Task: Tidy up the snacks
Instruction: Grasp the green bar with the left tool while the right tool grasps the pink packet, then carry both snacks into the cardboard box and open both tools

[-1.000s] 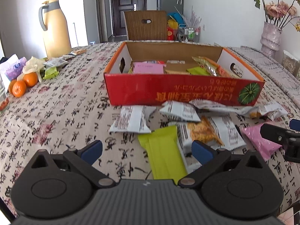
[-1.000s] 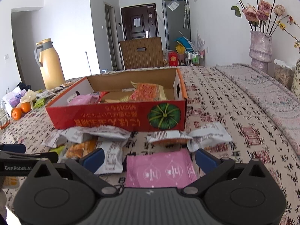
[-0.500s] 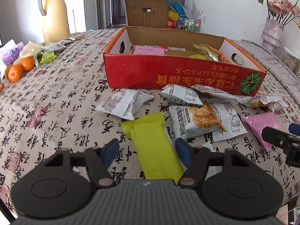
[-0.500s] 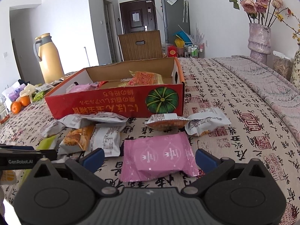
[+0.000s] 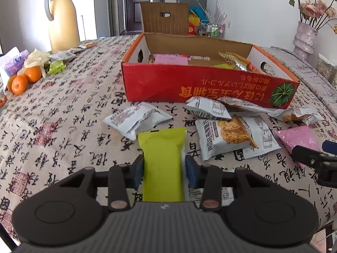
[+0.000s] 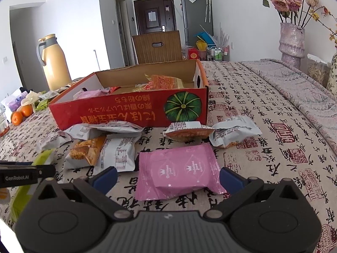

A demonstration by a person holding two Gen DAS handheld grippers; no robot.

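Observation:
My left gripper (image 5: 164, 170) is shut on a yellow-green snack bar (image 5: 162, 156) that lies lengthwise between its blue pads on the tablecloth. My right gripper (image 6: 168, 178) is open, its pads on either side of a pink snack packet (image 6: 178, 171) without touching it. The red cardboard box (image 5: 189, 86) stands beyond, holding several snacks; it also shows in the right wrist view (image 6: 118, 109). Loose white snack packets (image 5: 137, 119) (image 6: 109, 149) lie in front of the box. The pink packet (image 5: 297, 139) and the right gripper's finger (image 5: 313, 160) show at the left view's right edge.
A yellow thermos jug (image 5: 62, 19), oranges (image 5: 25, 78) and small packets sit at the far left of the table. A vase of flowers (image 6: 291, 40) stands at the far right. A wooden chair back (image 6: 158, 46) is behind the box.
My left gripper has closed its jaws onto the yellow-green bar. My right gripper has moved forward so the pink packet lies between its open pads.

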